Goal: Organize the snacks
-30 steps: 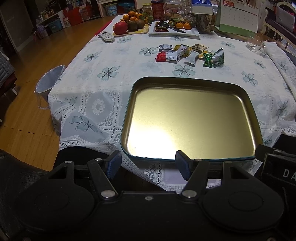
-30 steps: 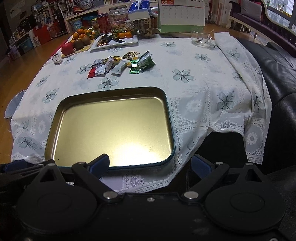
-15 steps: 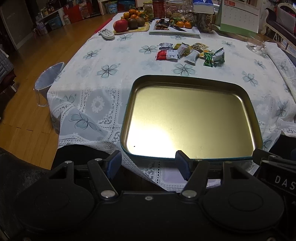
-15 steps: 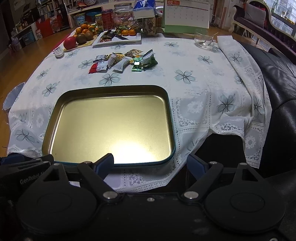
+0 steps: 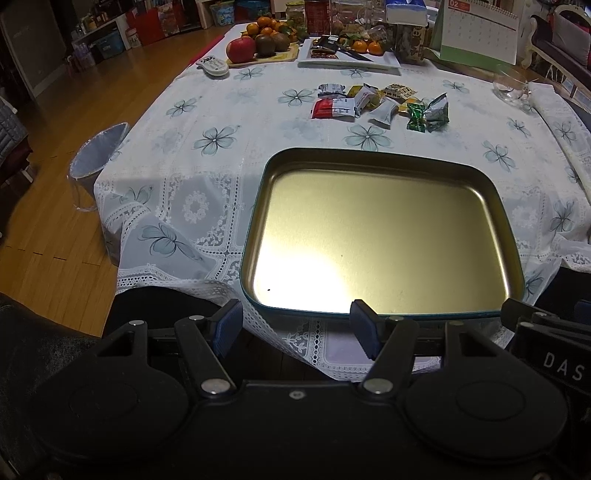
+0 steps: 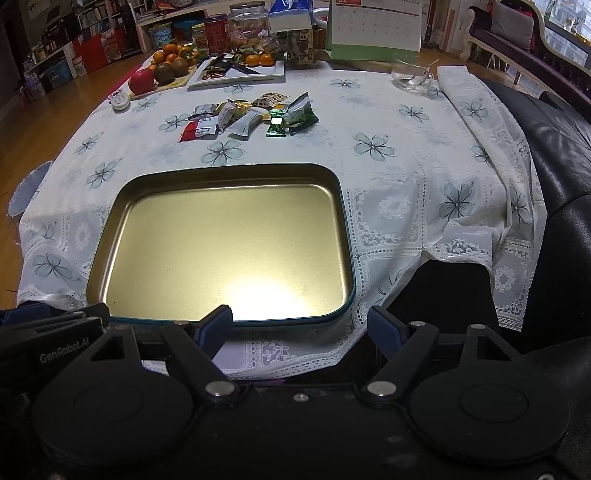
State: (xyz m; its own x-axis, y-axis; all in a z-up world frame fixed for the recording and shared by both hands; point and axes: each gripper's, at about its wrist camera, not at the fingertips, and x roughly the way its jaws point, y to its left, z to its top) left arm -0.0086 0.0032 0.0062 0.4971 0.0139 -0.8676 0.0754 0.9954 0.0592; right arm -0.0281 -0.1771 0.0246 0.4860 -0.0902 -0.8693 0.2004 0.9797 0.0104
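Note:
An empty gold metal tray (image 5: pixel 384 162) with a teal rim lies at the near edge of the table; it also shows in the right wrist view (image 6: pixel 229 171). Beyond it lies a cluster of several wrapped snacks (image 5: pixel 380 107), also in the right wrist view (image 6: pixel 247 116), including a red-and-white packet (image 5: pixel 332 109) and green packets (image 5: pixel 428 114). My left gripper (image 5: pixel 295 326) is open and empty, just short of the tray's near rim. My right gripper (image 6: pixel 301 326) is open and empty near the tray's near right corner.
A white floral tablecloth (image 5: pixel 207 147) covers the table. At the far end stand a fruit board (image 5: pixel 262 44), a white plate (image 5: pixel 351 59), jars, a calendar (image 5: pixel 480 29) and a glass bowl (image 5: pixel 511 86). A bin (image 5: pixel 94 166) stands left on the floor. A black sofa (image 6: pixel 561 155) is right.
Both grippers have moved slightly forward and up over the table's near edge; the far end of the table sits lower in view. Both grippers stay open.

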